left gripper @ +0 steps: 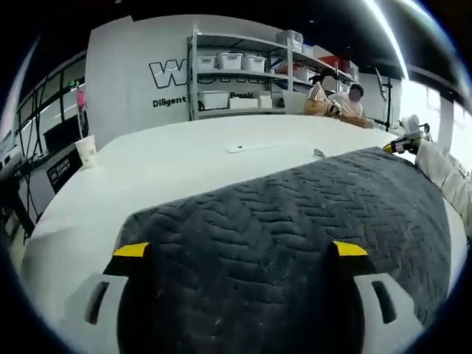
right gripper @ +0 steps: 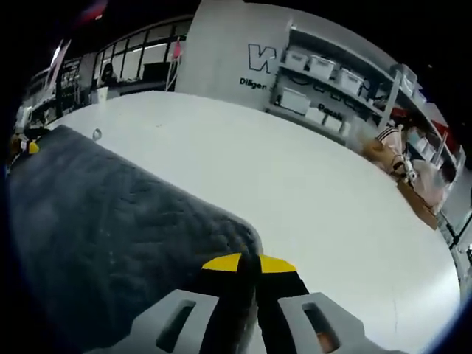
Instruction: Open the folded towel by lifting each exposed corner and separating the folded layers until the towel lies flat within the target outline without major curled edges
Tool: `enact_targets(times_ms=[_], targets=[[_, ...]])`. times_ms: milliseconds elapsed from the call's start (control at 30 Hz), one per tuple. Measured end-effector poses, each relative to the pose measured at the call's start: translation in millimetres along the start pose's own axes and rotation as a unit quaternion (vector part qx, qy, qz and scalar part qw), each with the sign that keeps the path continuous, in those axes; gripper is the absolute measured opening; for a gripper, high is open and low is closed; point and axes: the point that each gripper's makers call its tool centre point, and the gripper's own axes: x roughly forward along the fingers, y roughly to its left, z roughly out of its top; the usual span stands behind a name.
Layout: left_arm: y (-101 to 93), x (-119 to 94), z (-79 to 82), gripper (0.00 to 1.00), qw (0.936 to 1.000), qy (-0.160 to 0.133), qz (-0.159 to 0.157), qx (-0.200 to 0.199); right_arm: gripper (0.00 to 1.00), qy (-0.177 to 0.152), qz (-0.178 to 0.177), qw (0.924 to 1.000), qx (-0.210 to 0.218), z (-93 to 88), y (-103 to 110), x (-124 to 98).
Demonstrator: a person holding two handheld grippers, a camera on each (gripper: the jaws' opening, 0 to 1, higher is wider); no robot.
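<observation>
- Dark grey towel (left gripper: 295, 236) spread across white desk (left gripper: 177, 162).
- Left gripper (left gripper: 240, 249) spread wide, over towel's near edge.
- Right gripper (right gripper: 249, 263) pressed together, pinching towel's corner (right gripper: 240, 236).

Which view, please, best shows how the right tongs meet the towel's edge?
The right gripper view: the right tongs are closed at the towel's near corner. The left gripper view shows them only small and distant at the towel's far edge.

Both grippers — pale grey fingers (left gripper: 383, 299) with slots, black pads, yellow tips; white sleeve (left gripper: 442, 166).
</observation>
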Motion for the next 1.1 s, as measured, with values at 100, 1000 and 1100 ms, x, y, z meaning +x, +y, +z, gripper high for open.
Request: enact_targets(times_ms=[100,1000,1100], targets=[[0.1,-0.2,-0.1,0.97,1.0000,-0.002,0.000,0.000,0.00,0.000,-0.009,0.9999,-0.013,0.6,-0.9,1.1],[-0.2,-0.8,-0.5,0.97,1.0000,-0.005,0.001,0.000,0.11,-0.009,-0.063,0.9962,-0.060,12.2,-13.8,-5.7],[0.2,-0.7,-0.3,0.97,1.0000,-0.005,0.001,0.000,0.18,-0.016,-0.062,0.9967,-0.049,17.0,-12.6,-15.4]])
